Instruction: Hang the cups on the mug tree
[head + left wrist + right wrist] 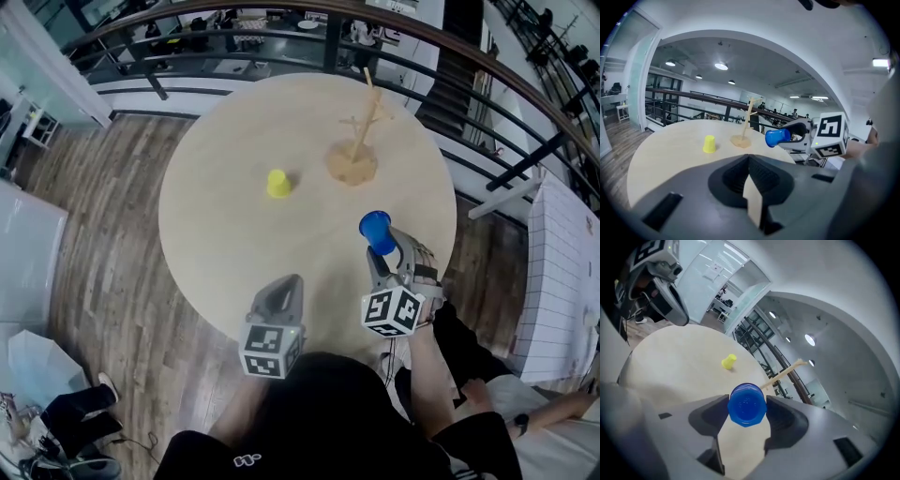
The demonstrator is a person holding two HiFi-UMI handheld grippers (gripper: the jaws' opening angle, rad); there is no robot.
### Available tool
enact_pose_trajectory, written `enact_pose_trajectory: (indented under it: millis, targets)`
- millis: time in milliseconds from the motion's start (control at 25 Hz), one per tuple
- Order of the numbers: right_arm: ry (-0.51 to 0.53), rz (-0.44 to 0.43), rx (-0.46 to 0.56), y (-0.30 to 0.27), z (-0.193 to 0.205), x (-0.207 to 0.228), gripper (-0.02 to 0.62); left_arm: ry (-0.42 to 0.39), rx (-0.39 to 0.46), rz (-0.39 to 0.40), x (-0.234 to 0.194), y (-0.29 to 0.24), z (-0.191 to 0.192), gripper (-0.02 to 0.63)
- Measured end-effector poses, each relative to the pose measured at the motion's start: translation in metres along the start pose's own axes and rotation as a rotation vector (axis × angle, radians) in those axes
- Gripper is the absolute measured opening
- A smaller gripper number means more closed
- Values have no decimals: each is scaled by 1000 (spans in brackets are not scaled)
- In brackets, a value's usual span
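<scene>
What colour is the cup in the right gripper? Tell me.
Blue; the cup shows best in the right gripper view.

No legible txt or nos. anywhere. Marker cubes (pixel 272 349) on left claw (pixel 294 280) & right claw (pixel 381 240), at desk's (pixel 225 225) near edge: b/w square codes only. Small white logo (pixel 246 459) on person's dark top, below desk: unreadable.

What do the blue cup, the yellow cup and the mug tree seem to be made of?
Small blue cup: probably plastic, uniform saturated colour, smooth, slightly glossy.
Small yellow cup: likely the same plastic, even colour, matte in this light.
Pale mug tree with round base: looks like unfinished light wood, tan tone; grain too small to see.
</scene>
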State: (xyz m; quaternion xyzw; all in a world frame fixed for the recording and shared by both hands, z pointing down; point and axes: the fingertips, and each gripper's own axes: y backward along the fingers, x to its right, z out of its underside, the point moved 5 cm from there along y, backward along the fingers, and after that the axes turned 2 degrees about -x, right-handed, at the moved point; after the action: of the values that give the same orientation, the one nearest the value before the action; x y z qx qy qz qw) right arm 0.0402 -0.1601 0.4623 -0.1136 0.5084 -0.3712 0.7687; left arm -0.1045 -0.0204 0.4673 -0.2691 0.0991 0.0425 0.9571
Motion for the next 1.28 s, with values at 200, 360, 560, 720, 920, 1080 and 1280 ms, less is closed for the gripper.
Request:
enact_pose_trajectory:
  millis: [200, 360, 560, 720, 920, 1080, 1280]
  targets:
    - [9, 9, 5, 0, 6, 1, 256, -6, -1, 6, 8, -6, -1, 12]
    - [29, 25, 16, -7, 6, 11, 256, -5, -6, -3, 7, -6, 3, 12]
    - [96, 51, 33, -28, 2, 37, 256, 5, -6, -39, 1, 1, 3, 12]
    - [167, 65, 31, -51, -3, 59, 256, 19, -1, -68, -8, 6, 3, 12]
    - [257, 64, 33, -84, -13, 76, 255, 50, -3, -129, -25, 14, 8, 12]
    - [293, 35, 15, -115, -10, 81, 256, 71, -11, -162, -35, 16, 11, 12]
    - [307, -9, -10, -152, -7, 81, 256, 72, -19, -185, -41, 21, 8, 12]
